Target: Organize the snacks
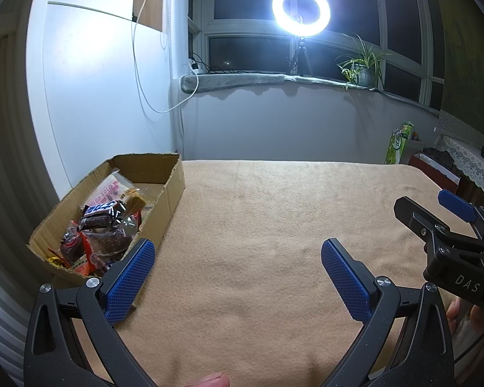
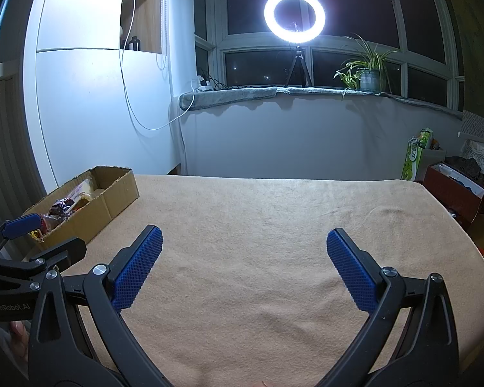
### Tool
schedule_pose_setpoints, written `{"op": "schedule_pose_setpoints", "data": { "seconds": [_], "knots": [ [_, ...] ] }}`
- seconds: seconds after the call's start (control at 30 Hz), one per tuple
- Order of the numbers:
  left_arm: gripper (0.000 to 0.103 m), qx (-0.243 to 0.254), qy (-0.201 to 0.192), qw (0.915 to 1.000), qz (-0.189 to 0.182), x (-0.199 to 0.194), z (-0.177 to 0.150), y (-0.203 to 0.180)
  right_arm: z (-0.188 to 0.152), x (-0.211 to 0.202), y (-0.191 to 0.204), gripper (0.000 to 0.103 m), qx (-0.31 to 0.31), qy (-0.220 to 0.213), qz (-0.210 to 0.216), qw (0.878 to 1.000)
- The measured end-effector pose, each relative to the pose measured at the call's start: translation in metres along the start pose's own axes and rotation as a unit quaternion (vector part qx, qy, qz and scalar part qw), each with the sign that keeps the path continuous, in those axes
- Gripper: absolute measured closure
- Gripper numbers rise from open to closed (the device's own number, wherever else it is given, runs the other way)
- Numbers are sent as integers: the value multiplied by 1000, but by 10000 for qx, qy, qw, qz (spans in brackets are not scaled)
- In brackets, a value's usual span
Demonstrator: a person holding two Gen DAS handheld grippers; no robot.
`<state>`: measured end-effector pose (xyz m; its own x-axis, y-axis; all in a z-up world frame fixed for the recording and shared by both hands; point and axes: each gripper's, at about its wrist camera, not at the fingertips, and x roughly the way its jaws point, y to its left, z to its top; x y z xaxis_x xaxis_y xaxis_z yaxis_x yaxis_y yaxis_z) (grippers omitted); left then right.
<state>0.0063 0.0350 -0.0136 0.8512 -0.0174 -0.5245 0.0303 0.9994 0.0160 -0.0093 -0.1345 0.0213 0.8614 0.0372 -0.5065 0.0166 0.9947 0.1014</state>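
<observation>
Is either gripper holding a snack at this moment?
No: the left gripper and the right gripper both stand open and empty over the tan cloth, the snacks lying in the cardboard box.

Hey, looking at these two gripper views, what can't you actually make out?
- Snack wrappers in the brown cardboard box: lettering too small in the left wrist view.
- Same box in the right wrist view: contents mostly hidden by its near wall and the left gripper.
- Window panes: dark beyond the bright ring light.

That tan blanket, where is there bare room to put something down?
Nearly all of the tan blanket is bare, from the cardboard box on the left to its right edge. The box is crowded with snack packets.
</observation>
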Motion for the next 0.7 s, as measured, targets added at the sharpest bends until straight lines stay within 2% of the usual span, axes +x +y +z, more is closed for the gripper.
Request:
{"op": "schedule_pose_setpoints", "data": {
  "seconds": [0.7],
  "knots": [
    [1,-4,5,10000,0,0,0,1,-1,1,0,0,0,5,0,10000]
  ]
}}
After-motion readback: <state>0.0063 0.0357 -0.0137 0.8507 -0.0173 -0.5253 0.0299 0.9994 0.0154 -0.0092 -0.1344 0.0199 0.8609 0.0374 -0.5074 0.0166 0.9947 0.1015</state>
